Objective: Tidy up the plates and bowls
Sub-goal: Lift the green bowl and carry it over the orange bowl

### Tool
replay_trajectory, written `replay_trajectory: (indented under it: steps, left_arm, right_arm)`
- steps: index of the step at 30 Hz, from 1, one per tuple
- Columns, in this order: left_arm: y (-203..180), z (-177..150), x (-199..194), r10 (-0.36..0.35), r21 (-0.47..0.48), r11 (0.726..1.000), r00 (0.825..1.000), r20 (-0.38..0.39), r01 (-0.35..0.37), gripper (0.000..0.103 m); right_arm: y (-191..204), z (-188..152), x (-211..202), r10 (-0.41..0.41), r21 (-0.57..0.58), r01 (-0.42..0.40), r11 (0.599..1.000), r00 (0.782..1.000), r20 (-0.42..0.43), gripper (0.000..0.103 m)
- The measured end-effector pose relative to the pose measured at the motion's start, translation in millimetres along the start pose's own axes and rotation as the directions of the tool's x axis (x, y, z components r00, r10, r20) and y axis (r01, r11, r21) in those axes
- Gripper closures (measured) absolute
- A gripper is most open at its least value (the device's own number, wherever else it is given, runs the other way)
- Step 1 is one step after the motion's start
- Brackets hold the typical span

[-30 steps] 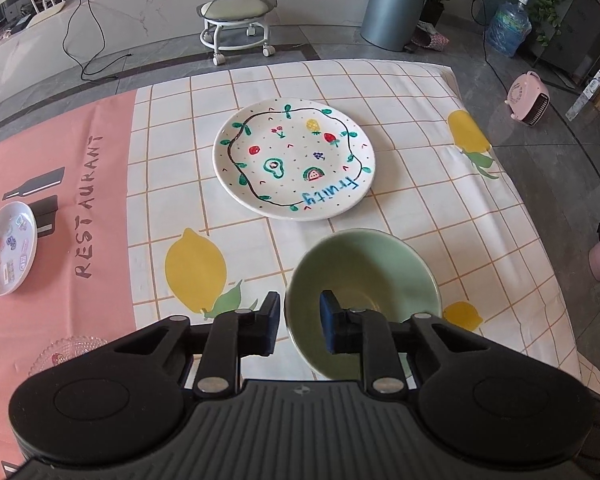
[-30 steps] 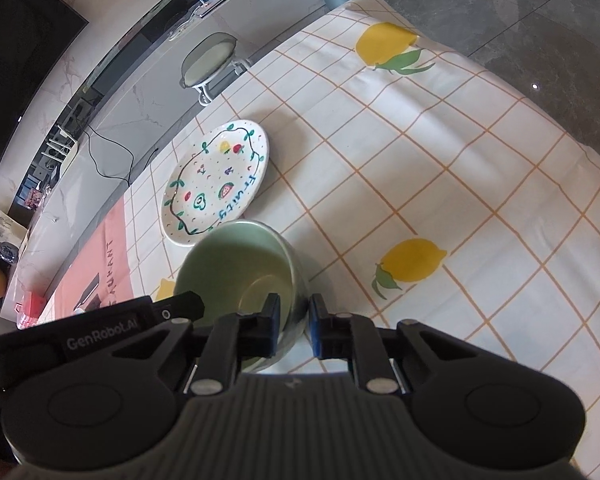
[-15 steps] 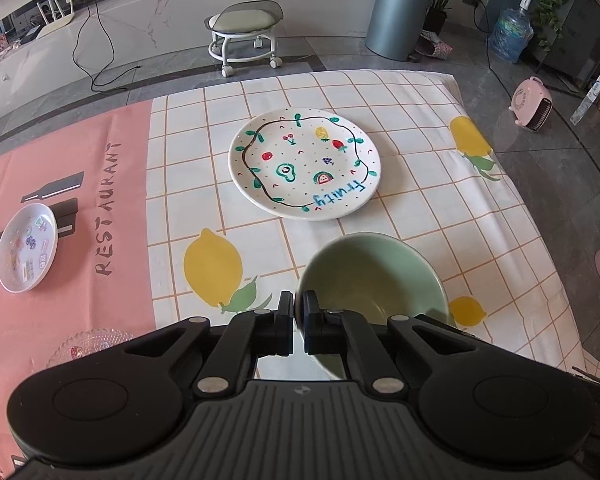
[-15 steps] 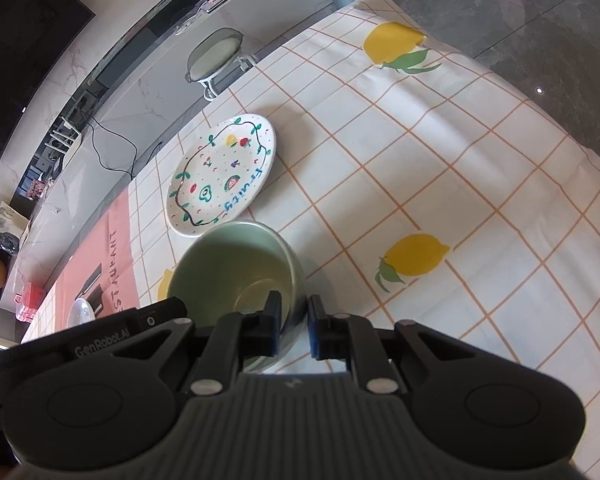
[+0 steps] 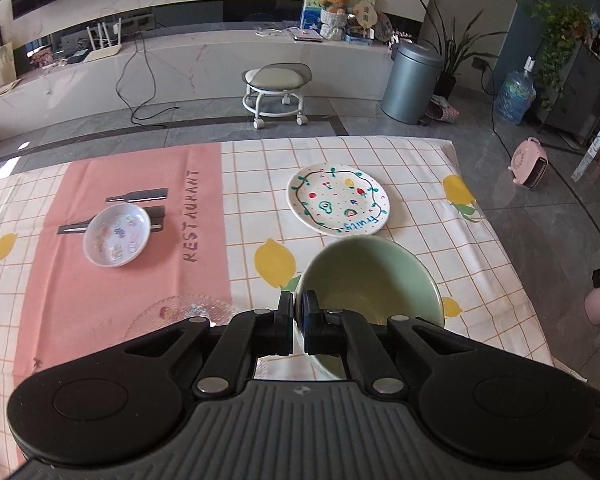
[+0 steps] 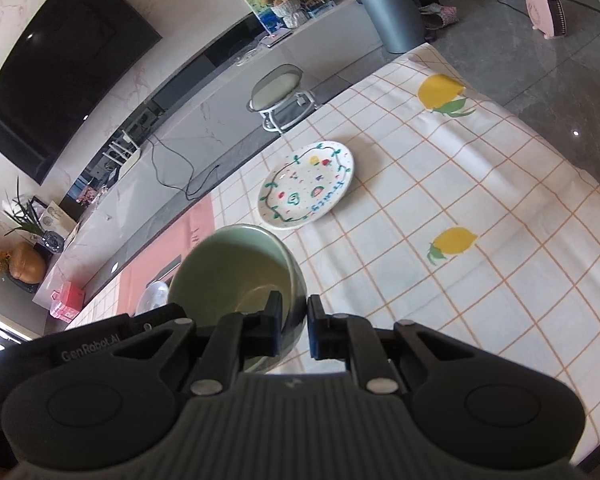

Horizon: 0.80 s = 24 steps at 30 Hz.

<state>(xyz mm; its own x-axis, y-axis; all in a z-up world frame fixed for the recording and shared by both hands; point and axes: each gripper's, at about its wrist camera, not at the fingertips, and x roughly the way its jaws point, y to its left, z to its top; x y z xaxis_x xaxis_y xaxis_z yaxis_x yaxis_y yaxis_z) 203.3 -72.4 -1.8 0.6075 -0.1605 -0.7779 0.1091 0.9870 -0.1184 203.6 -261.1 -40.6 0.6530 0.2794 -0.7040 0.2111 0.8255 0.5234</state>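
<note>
Your left gripper (image 5: 298, 320) is pinched tight on the near-left rim of the green bowl (image 5: 370, 276), and your right gripper (image 6: 292, 330) clamps the rim on the opposite side, one pad inside the wall and one outside. With 2 grips on it, the bowl appears to hang clear of the checked tablecloth (image 5: 420, 240), tipped slightly so its mouth faces away from you.

The fruit-painted plate (image 5: 338, 205) lies flat just beyond the bowl, so it looks like the nearest place to set it. If that is your target, move both hands together at the same pace; any twist between them levers on a thin glazed rim that can slip. Level the bowl before you lower it, centre its foot over the plate's middle, and let it touch down gently before either grip lets go.

The small white plate (image 5: 117, 235) on the pink panel and the clear glass dish (image 5: 184, 312) near your left gripper sit well off to the left, out of the path.
</note>
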Motion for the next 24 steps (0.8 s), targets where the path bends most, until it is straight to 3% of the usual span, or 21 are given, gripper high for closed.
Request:
replay_trajectory:
  steps: [11,24]
  left_arm:
    - [70.0,-39.6,-70.5,0.031,-0.175,0.984,0.998,0.062,-0.02,0.099]
    - [104.4,-93.2,-68.2,-0.006,-0.278,0.961,1.0,-0.024,-0.001,0.098]
  right_arm:
    - [62.2,-56.3,-35.3,0.111,-0.106,-0.118,0.987,0.991,-0.069,0.092]
    - [80.4,-94.9,-38.0,0.047,-0.201,-0.075,0.977,0.989,-0.137,0.092]
